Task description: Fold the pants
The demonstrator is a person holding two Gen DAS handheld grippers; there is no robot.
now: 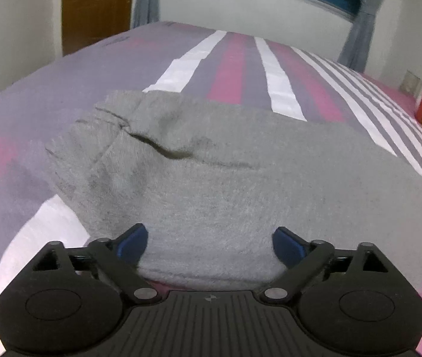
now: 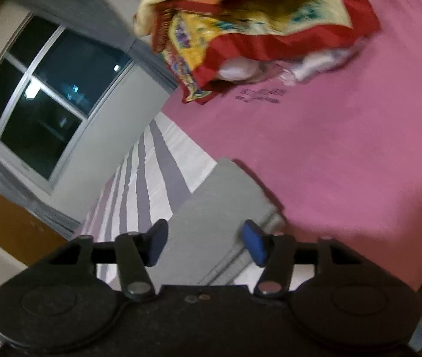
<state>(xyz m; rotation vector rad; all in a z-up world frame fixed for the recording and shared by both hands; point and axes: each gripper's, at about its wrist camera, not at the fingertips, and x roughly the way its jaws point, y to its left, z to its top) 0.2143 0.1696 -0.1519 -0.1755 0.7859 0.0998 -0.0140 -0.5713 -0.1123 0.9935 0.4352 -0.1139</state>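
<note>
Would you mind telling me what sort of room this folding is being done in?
Most likely a bedroom at night. The grey pants lie on a bed with a striped pink and grey sheet, a curtained window shows dark outside, and a wooden door stands beyond the bed.

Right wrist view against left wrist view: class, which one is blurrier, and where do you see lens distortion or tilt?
Right wrist view: motion-smeared, the colourful cloth and window soft, the whole room tilted. Left wrist view: sharper, the grey pants showing knit texture, though the fisheye bulges the striped bed sheet and darkens the corners.
</note>
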